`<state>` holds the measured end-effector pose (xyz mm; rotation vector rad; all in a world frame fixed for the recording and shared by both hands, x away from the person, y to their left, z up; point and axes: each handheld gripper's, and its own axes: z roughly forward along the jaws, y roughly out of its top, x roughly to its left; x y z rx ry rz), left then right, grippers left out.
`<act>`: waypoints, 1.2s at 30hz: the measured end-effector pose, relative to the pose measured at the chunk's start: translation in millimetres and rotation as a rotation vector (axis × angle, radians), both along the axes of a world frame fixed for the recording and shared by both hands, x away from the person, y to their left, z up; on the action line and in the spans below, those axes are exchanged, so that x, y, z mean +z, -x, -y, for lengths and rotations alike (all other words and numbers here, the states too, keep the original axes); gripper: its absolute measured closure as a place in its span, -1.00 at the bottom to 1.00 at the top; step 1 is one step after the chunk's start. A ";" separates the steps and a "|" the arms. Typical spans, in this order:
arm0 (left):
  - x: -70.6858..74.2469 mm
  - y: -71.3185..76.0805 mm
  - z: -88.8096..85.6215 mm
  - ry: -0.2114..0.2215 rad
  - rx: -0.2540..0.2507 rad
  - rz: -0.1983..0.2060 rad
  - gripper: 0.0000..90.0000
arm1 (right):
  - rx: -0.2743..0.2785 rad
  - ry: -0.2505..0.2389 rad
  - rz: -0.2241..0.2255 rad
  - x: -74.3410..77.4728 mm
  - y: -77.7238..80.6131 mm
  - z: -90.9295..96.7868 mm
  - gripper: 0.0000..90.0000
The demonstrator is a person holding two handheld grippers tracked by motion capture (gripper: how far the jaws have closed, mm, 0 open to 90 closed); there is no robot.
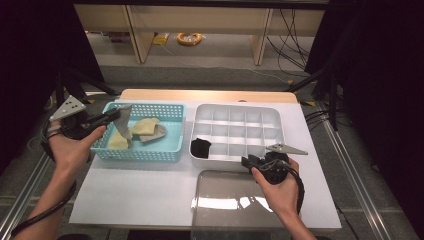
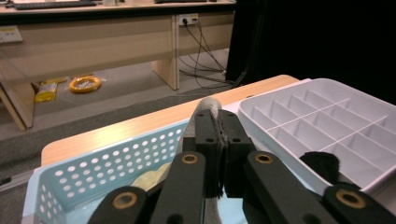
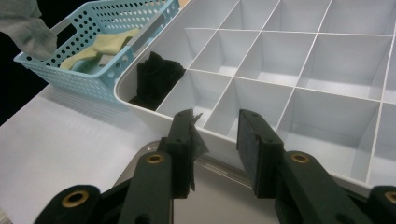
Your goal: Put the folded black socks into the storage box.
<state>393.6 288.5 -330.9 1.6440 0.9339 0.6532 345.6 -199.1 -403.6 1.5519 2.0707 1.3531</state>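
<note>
Two yellow cloths (image 1: 131,133) in basket (image 1: 172,144), black cloth (image 1: 201,148) in tray (image 1: 272,117)

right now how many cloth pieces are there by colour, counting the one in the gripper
grey: 2, one held by the left gripper as the grey cloth, one grey piece in the blue basket
yellow: 2, yellow piece and yellow piece at front, both in the basket
black: 1, black cloth in a corner cell of the white tray
total: 5
</note>
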 end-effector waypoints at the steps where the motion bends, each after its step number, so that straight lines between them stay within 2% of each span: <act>1: 1.4 2.2 2.3 -0.008 -0.007 0.004 0.95 | -0.001 0.010 0.004 -0.1 -0.3 0.6 0.50; 2: 2.9 4.7 4.0 -0.021 -0.011 0.013 0.95 | -0.002 0.003 -0.002 0.0 0.0 0.0 0.49; 4: 4.9 10.0 7.8 -0.016 -0.022 0.013 0.95 | 0.002 0.007 -0.002 -0.2 0.1 -0.5 0.49; 6: 6.9 14.6 10.0 -0.013 -0.030 0.025 0.95 | 0.014 0.021 0.027 -1.5 -2.2 0.9 0.49; 8: 8.7 18.7 11.7 -0.007 -0.043 0.032 0.95 | 0.016 0.027 0.026 -0.2 -1.8 1.7 0.49; 13: 10.3 26.0 15.5 -0.017 -0.087 0.015 0.95 | 0.015 0.010 0.024 -0.6 -1.2 2.6 0.49; 17: 7.9 31.7 20.8 -0.018 -0.120 0.012 0.95 | 0.007 0.026 0.018 0.9 0.7 5.3 0.49; 19: 7.2 34.0 24.6 -0.025 -0.135 0.007 0.95 | -0.001 0.006 0.028 1.4 1.5 5.2 0.49; 20: 6.6 34.9 27.2 -0.026 -0.143 0.008 0.95 | -0.002 0.012 0.032 1.1 1.1 5.5 0.49; 21: 6.4 35.9 29.2 -0.033 -0.152 0.005 0.95 | -0.016 -0.002 0.012 2.2 2.8 3.9 0.49; 22: 5.9 36.9 31.4 -0.029 -0.162 0.005 0.95 | -0.006 0.015 0.031 2.1 2.0 5.2 0.49; 24: 5.2 40.4 36.0 -0.028 -0.184 -0.001 0.95 | -0.005 0.031 0.024 3.3 3.0 5.2 0.49; 27: 4.1 46.9 45.5 -0.024 -0.235 -0.012 0.95 | -0.001 0.017 0.029 2.4 2.4 4.2 0.49; 30: 2.2 53.1 59.0 -0.009 -0.331 -0.041 0.95 | -0.003 0.021 0.029 2.8 2.9 4.3 0.49; 31: 1.4 55.1 64.3 -0.014 -0.354 -0.044 0.95 | 0.000 0.017 0.032 2.1 2.5 3.8 0.49; 32: 1.4 55.1 64.3 -0.014 -0.354 -0.044 0.95 | 0.004 0.004 0.025 2.0 2.7 3.3 0.49; 33: -0.6 57.9 74.1 -0.021 -0.395 -0.053 0.95 | 0.004 0.017 0.029 2.8 3.3 4.2 0.49; 34: -1.6 59.2 78.1 -0.032 -0.411 -0.064 0.95 | 0.008 0.005 0.023 2.4 3.0 3.4 0.49; 36: -6.2 61.1 86.2 -0.036 -0.438 -0.076 0.95 | 0.004 0.018 0.023 2.8 3.0 3.9 0.49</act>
